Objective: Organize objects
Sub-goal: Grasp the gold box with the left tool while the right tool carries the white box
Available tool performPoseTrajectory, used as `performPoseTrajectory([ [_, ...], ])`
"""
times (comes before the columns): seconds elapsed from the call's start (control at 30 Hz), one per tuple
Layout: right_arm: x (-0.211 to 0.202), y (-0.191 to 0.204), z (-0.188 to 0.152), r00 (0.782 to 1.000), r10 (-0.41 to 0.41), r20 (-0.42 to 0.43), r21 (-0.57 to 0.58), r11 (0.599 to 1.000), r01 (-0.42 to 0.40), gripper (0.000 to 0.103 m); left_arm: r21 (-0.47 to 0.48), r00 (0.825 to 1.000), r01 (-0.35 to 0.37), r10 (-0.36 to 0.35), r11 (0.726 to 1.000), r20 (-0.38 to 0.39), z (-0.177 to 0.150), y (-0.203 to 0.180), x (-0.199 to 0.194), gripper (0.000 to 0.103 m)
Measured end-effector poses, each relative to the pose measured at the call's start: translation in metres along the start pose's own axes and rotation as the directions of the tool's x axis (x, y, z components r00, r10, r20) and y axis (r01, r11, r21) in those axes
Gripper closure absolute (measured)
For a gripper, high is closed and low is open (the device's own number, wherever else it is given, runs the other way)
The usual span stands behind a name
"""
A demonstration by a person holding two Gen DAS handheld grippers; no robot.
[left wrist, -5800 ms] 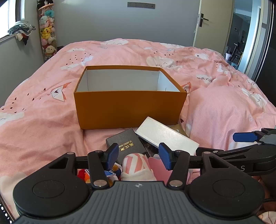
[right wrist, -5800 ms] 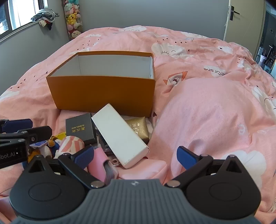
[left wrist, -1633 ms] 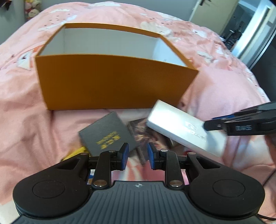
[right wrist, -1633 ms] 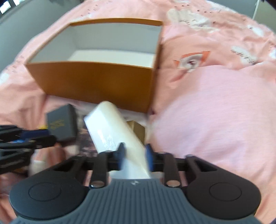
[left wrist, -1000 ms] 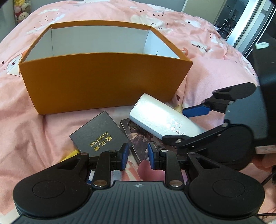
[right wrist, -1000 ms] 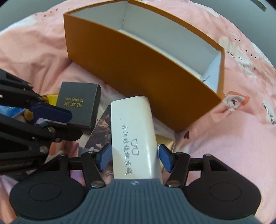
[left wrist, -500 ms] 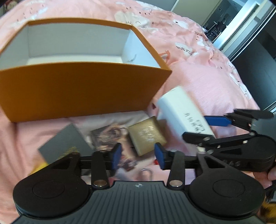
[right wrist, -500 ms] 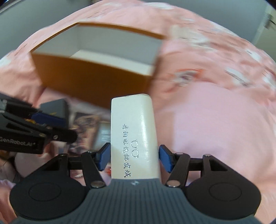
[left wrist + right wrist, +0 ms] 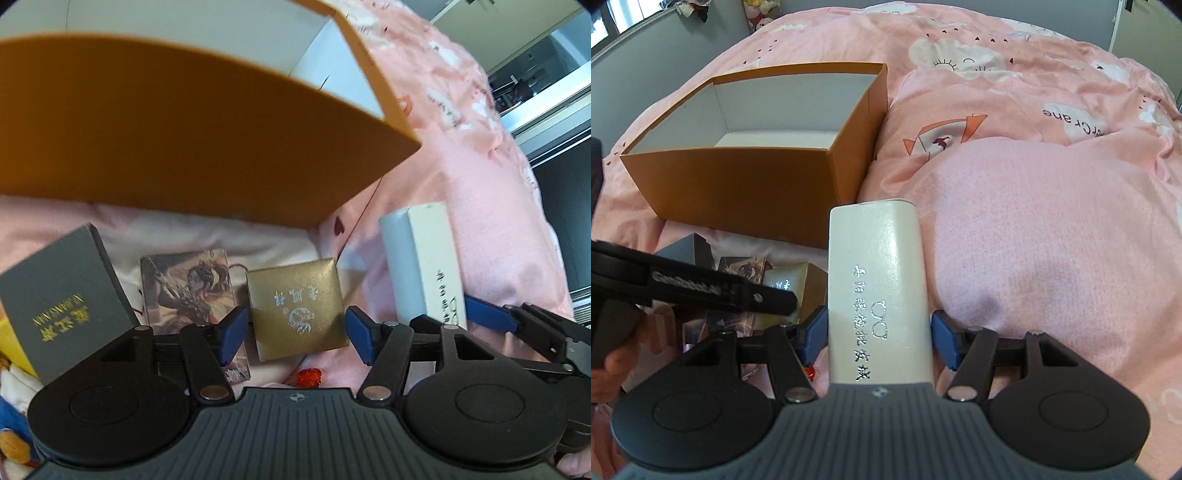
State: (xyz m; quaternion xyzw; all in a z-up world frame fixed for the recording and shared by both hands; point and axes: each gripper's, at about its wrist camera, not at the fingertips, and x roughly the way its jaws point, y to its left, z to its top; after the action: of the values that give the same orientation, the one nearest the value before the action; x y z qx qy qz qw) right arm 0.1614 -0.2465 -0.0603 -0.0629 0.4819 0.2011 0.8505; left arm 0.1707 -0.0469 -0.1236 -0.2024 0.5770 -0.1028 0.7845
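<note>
Your left gripper (image 9: 291, 332) has its jaws spreading wide, and the gold box (image 9: 297, 308) lies between the blue pads with a gap on each side, so nothing is gripped yet. Your right gripper (image 9: 877, 338) is clenched on the long white case (image 9: 879, 291), pads pressed against both long sides, the case sticking forward above the pink duvet (image 9: 1052, 229).

The orange cardboard box (image 9: 746, 188) sits open on the bed ahead and to the left of the white case. Its white interior shows bare walls and a bare floor as far as the right wrist view reaches; the near part of the floor is hidden behind the front wall.

Everything else lies on the duvet in front of that box's front wall. From the left wrist view you have, left to right, a grey box with gold lettering (image 9: 62, 306), an illustrated card pack (image 9: 192, 291) just beside it, and then the gold box. A small red object (image 9: 309, 377) sits just below the gold box, close to your gripper body. The white case held in your right gripper appears at the right, near the orange box's front right corner.
</note>
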Motion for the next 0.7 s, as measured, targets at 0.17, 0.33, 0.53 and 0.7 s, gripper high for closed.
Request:
performPoseTrajectory([
  [0.17, 0.005, -0.003, -0.001, 1.000, 0.017, 0.000, 0.004, 1.000, -0.017, 0.040, -0.015, 0.999, 0.000, 0.000, 1.000, -0.040, 0.000, -0.003, 0.012, 0.028],
  [0.33, 0.006, -0.005, -0.001, 1.000, 0.028, 0.000, 0.010, 1.000, -0.028, 0.040, 0.001, 0.996, -0.030, 0.030, 1.000, -0.084, -0.003, -0.009, 0.021, 0.028],
  [0.53, 0.006, -0.003, -0.001, 1.000, 0.019, 0.001, 0.002, 1.000, -0.019, 0.040, 0.000, 0.997, -0.025, 0.025, 1.000, -0.069, -0.004, -0.008, 0.015, 0.033],
  [0.7, -0.001, 0.001, 0.000, 1.000, 0.020, 0.008, 0.005, 1.000, -0.020, 0.040, 0.059, 0.999, -0.043, 0.041, 0.997, 0.022, -0.007, -0.010, -0.014, 0.035],
])
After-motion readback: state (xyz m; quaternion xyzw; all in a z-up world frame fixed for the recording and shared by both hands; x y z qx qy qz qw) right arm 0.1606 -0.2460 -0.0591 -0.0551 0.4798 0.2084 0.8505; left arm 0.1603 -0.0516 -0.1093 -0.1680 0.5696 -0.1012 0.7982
